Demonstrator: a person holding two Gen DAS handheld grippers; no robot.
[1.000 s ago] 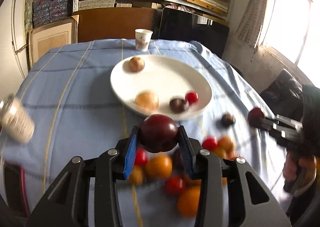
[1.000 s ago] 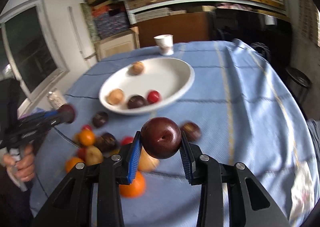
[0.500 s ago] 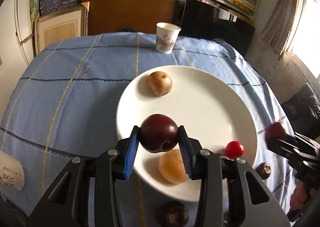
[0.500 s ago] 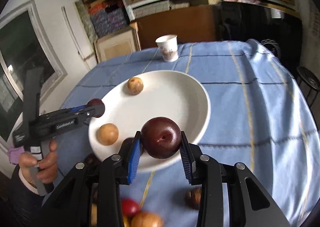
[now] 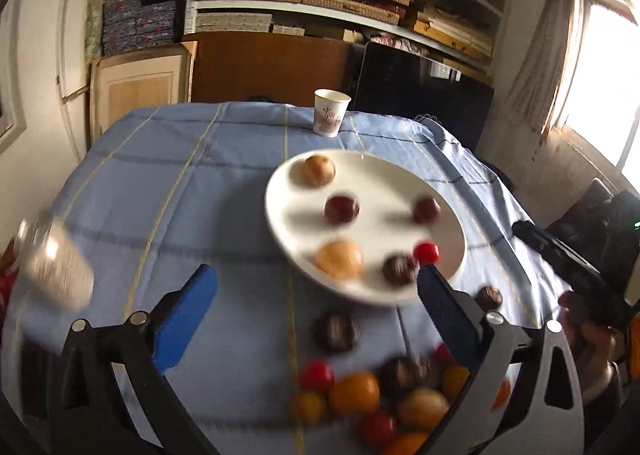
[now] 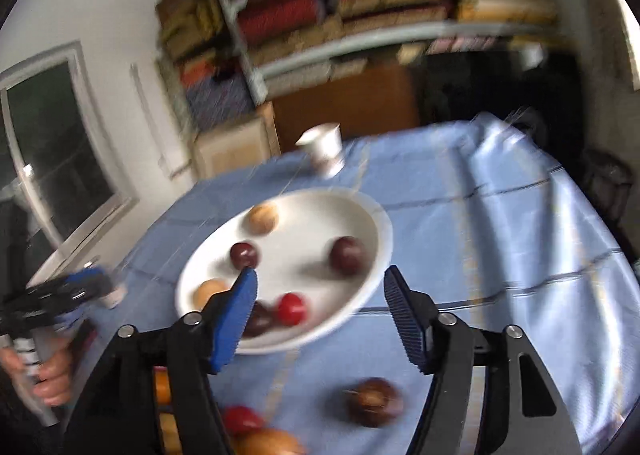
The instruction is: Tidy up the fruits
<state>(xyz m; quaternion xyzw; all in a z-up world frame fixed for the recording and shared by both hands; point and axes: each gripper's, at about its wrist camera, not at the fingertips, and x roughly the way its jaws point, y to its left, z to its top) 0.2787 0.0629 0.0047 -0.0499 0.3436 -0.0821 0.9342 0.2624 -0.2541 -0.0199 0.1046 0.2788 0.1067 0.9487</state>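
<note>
Now both plums (image 5: pixel 341 209) (image 6: pixel 347 255) lie on the plate (image 5: pixel 448 215); left gripper (image 5: pixel 316 287) and right gripper (image 6: pixel 320 291) have just sprung apart, empty.

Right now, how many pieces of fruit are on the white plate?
6 on the white plate: tan one at the back, two dark plums mid-plate, tan one, dark one and small red one in front.

Lived-in home room doubling as storage. A table under a blue checked tablecloth (image 5: pixel 168 191) carries a white plate (image 5: pixel 384 175) of fruit and a paper cup (image 5: pixel 330 113). Behind it, wall shelves (image 5: pixel 320 11) crammed with stacked boxes and woven mats, a wooden cabinet (image 5: pixel 264 67), a curtained window (image 5: pixel 600 75).
</note>
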